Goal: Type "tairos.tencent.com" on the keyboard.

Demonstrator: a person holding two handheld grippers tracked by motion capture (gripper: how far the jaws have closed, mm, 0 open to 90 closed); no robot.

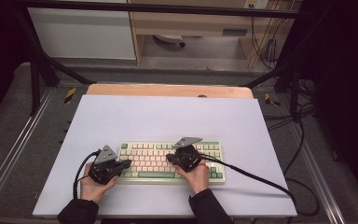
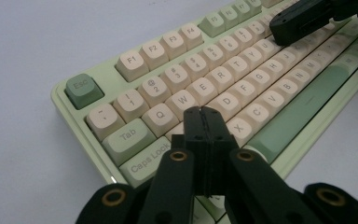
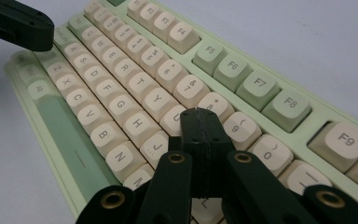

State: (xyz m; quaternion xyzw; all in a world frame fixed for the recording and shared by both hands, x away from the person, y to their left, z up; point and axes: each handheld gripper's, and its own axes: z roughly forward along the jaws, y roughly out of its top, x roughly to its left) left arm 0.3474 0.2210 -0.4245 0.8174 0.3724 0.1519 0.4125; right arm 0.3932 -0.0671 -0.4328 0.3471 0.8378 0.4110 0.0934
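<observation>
Typing on keyboard (image 1: 170,161) near surface's front edge is underway; left tool (image 2: 203,112) and right tool (image 3: 200,113) are held closed, empty; precise key press needed next.

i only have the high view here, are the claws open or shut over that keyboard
Observer: Both shut. In the left gripper view the left claw has its jaws pressed together with nothing between them.
Operator: which keys is it over
Observer: Its tip sits over the left letter keys of the keyboard, just right of the Caps Lock key, about where A and S would be.
Operator: and the right one
Observer: In the right gripper view the right claw is also closed and empty, its tip between the J key and the 9 key, hiding the keys beneath.
</observation>
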